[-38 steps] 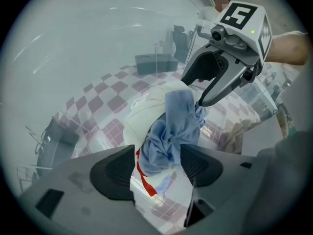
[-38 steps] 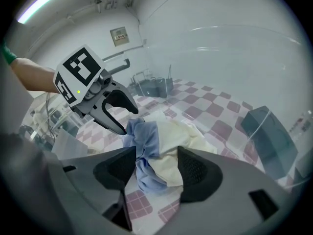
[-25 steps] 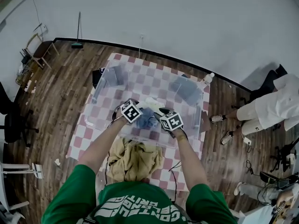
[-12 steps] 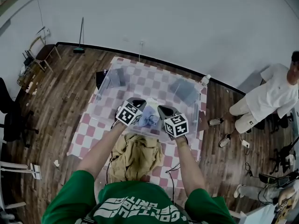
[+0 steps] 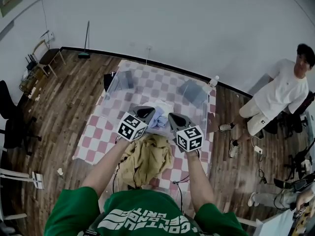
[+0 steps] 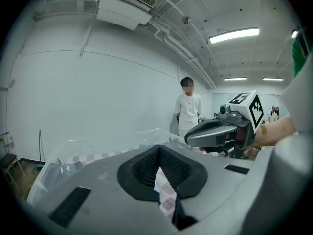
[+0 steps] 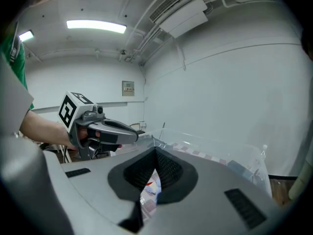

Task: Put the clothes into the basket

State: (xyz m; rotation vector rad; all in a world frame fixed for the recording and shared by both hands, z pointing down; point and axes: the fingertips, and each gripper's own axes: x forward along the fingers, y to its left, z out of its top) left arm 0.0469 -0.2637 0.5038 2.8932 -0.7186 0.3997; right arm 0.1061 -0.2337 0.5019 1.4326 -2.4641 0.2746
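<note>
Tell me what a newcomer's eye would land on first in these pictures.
First come the two grippers with black-and-white marker cubes, left gripper and right gripper, held side by side with jaws shut above the checked table. Under them sits a clear plastic basket with light blue clothing in it, and a tan garment lies crumpled on the table's near edge. A bystander in white stands at the right by the wall.

A pink-and-white checked worktop (image 5: 92,142) on a wood floor (image 5: 59,112), a bottle (image 5: 212,81) at its far right corner, a broom (image 5: 84,54) leaning against the wall (image 5: 197,23), a person in white (image 5: 275,95) standing right
</note>
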